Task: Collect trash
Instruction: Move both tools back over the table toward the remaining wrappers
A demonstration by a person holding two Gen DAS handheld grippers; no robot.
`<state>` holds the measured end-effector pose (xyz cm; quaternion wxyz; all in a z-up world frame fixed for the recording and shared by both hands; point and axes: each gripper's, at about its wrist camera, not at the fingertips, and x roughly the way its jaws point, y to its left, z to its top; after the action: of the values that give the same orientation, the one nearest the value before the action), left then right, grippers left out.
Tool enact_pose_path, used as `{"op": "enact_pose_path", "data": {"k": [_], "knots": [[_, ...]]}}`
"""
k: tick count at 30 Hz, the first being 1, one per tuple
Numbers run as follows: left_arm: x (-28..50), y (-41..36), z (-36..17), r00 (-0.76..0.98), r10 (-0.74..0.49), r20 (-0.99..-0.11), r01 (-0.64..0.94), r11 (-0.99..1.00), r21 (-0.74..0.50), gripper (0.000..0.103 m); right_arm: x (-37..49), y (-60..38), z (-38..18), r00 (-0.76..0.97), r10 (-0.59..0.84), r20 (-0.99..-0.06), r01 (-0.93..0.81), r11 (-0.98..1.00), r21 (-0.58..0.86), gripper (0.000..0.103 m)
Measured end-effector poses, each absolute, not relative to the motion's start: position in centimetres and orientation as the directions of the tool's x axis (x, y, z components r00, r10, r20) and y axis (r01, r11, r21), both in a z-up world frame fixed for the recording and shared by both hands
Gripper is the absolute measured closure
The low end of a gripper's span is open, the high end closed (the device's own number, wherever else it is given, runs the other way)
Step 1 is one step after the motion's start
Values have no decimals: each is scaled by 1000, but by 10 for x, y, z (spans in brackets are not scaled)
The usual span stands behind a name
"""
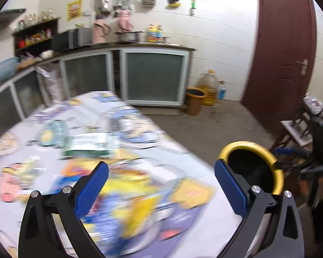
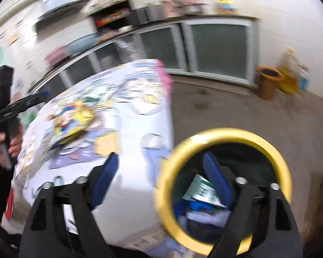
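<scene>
1. Left-wrist view: I hold the left gripper point(image 1: 161, 185) over the table point(image 1: 196, 163), jaws spread wide with nothing between them, ready for more litter. A green-and-white carton point(image 1: 88, 145) lies ahead on the cloth.

2. Right-wrist view: my right gripper point(image 2: 161, 174) straddles the rim of the yellow-rimmed bin point(image 2: 224, 135), jaws wide and empty. A green-and-white box point(image 2: 202, 190) lies inside the bin, beside the table edge, I judge for short drops.
</scene>
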<state>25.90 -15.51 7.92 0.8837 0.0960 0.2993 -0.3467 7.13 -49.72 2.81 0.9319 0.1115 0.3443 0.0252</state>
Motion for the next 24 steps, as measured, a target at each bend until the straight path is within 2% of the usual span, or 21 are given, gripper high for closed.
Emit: {"op": "enact_pose_path", "data": {"k": [6, 13, 19, 24], "knots": [[294, -52, 84, 626, -467, -625, 612, 791, 22, 8, 148, -424, 50, 734, 250, -631, -180, 968, 175, 10], [342, -2, 73, 609, -378, -698, 649, 743, 164, 8, 265, -355, 72, 627, 334, -704, -366, 924, 113, 10], [392, 3, 67, 480, -399, -781, 762, 630, 147, 8, 351, -312, 77, 457, 380, -804, -498, 858, 123, 10], [444, 7, 49, 437, -353, -828, 749, 652, 118, 8, 409, -290, 63, 351, 353, -867, -503, 852, 143, 10]]}}
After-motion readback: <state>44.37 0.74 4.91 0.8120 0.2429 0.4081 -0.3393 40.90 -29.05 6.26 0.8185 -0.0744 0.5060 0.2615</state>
